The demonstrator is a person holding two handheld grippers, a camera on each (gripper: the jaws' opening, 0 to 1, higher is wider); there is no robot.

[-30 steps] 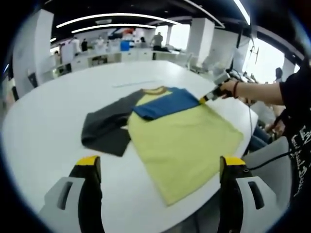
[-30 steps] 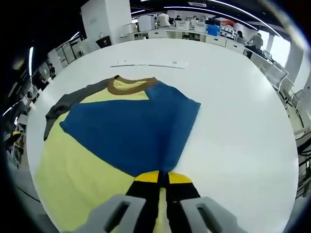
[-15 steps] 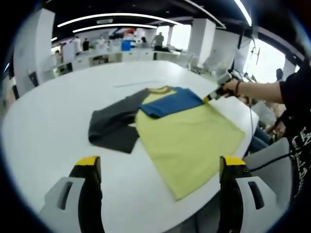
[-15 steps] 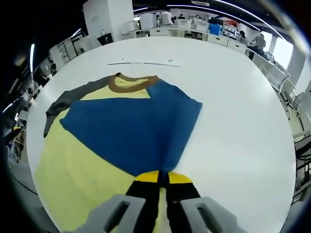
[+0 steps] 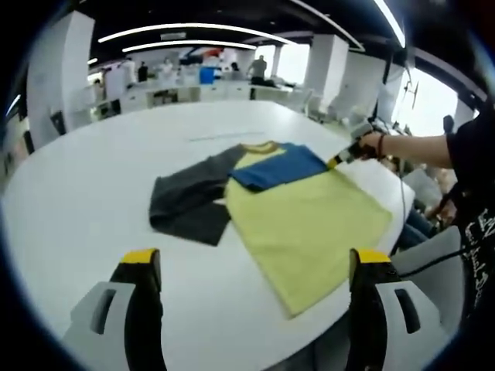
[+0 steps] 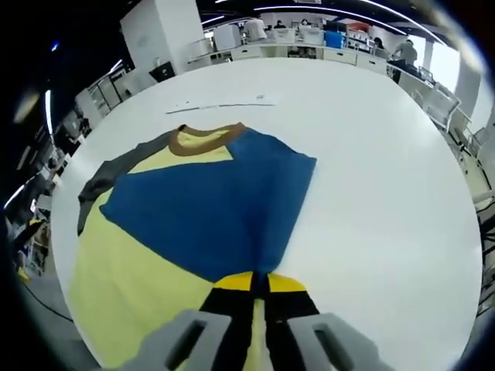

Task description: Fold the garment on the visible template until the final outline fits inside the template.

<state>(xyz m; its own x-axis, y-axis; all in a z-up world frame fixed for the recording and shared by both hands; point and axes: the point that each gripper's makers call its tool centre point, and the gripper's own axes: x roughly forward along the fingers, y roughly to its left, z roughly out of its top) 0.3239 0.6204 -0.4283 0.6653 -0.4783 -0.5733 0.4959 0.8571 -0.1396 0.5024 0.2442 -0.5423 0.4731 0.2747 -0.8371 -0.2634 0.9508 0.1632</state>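
Garment first: your yellow T-shirt lies flat on the white table, just right of centre in the left gripper view, with its blue sleeve folded across the chest and its grey sleeve spread out toward 9 o'clock. The brown collar sits at 11 o'clock in the right gripper view, and a thin line of markings on the table runs just beyond it; whether that is part of the template you cannot tell. Your right gripper is closed tight on the blue sleeve's edge, at 6 o'clock in its own view. Your left gripper stands wide open with nothing between its jaws, well short of the shirt. The risk, as a judgement: pulling on the pinched sleeve could drag the whole shirt askew, or toward the table edge at 5 o'clock, where the hem already lies close.
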